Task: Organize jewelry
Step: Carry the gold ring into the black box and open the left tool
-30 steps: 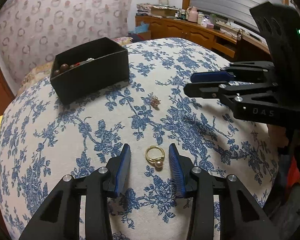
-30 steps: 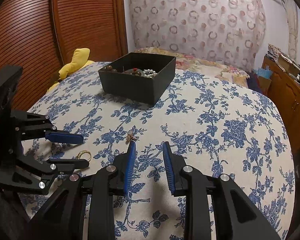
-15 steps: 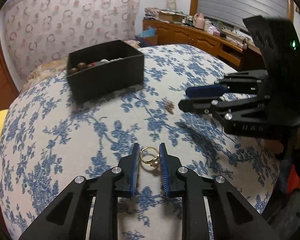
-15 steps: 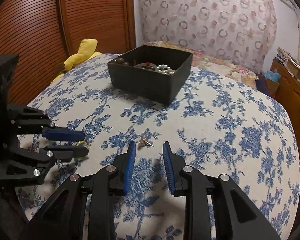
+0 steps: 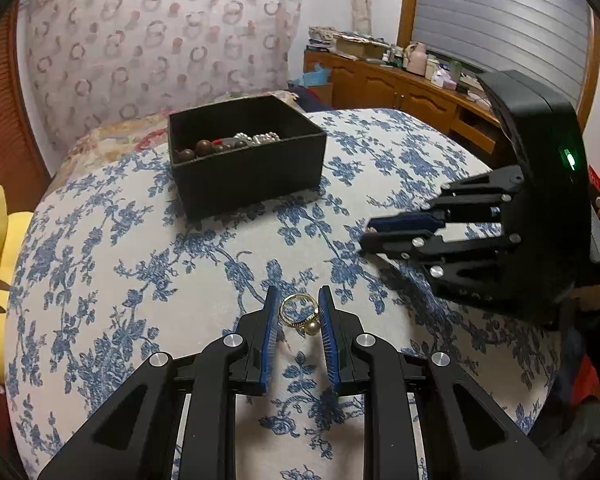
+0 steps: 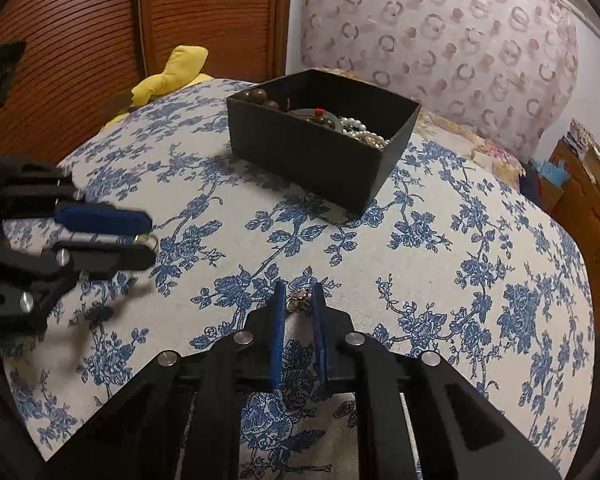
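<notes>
Now both tongs lifted: left tongs clenching ring, right tongs clenching brooch.

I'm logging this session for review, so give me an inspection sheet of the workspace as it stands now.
Surface: blue floral bedspread, soft.
Job's things: gold pearl ring between the left gripper's fingers; small gold ornament between the right gripper's fingers; open black box holding beads and pearls.
Clutter: yellow cushion at the bed's edge.
Grippers: left gripper shut on the ring; right gripper shut on the ornament.
Cables: nothing seen.
Surroundings: patterned headboard, wooden slatted doors, cluttered wooden sideboard.
</notes>
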Tool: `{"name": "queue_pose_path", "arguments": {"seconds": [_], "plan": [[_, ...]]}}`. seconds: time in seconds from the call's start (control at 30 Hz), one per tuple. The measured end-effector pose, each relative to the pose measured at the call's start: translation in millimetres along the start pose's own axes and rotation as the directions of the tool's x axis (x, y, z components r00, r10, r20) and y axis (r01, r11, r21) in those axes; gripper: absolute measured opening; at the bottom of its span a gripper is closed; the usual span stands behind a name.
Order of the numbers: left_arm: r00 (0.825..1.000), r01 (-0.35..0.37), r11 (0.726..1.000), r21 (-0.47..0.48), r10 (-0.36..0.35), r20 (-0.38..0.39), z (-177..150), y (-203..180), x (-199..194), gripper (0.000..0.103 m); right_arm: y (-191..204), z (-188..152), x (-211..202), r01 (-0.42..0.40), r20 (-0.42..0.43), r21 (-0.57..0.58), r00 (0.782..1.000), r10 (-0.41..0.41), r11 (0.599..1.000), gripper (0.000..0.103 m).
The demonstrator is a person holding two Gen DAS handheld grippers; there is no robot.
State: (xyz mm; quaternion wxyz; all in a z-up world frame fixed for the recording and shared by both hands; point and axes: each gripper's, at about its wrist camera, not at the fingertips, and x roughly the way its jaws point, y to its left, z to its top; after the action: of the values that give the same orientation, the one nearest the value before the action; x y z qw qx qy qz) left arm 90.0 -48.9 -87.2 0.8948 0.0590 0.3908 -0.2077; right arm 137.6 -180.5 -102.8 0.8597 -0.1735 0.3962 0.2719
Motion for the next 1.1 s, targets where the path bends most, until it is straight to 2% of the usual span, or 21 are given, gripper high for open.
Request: {"name": "queue_pose_path", "arguments": {"seconds": [0.03, 0.33, 0.63, 0.83, 1.1], "plan": [[1.0, -0.002, 1.0, -0.002, 0.002, 0.003, 1.6, 1.4, -0.2, 0.019, 0.0, 0.4, -1.3, 0.0, 0.005, -0.004, 1.0, 0.0, 1.0, 0.007], [0.998, -0.014, 1.0, -0.028, 0.016, 0.064, 32.7, 18.3, -6.1, 0.019, -15.1, 12.5, -17.5, -0.017, 0.063, 0.01, 0.998, 0.016, 1.0, 0.007], [0.992, -0.044, 0.998, -0.046, 0.049, 0.117, 79.3, 37.3, -0.1, 0.019, -33.2, 50.3, -33.7, -0.036, 0.158, 0.019, 0.987, 0.032, 0.999, 0.007], [0.99, -0.067, 0.996, -0.055, 0.073, 0.117, 107.7, 52.3, 18.1, 0.019, -46.8, 82.4, -22.8, -0.033, 0.191, 0.02, 0.981, 0.029, 0.999, 0.007], [0.991, -0.092, 0.992, -0.083, 0.099, 0.086, 129.3, 71.7, 47.3, 0.019, -66.3, 116.4, 10.7, -0.051, 0.176, 0.037, 0.983, 0.043, 0.998, 0.007]]}}
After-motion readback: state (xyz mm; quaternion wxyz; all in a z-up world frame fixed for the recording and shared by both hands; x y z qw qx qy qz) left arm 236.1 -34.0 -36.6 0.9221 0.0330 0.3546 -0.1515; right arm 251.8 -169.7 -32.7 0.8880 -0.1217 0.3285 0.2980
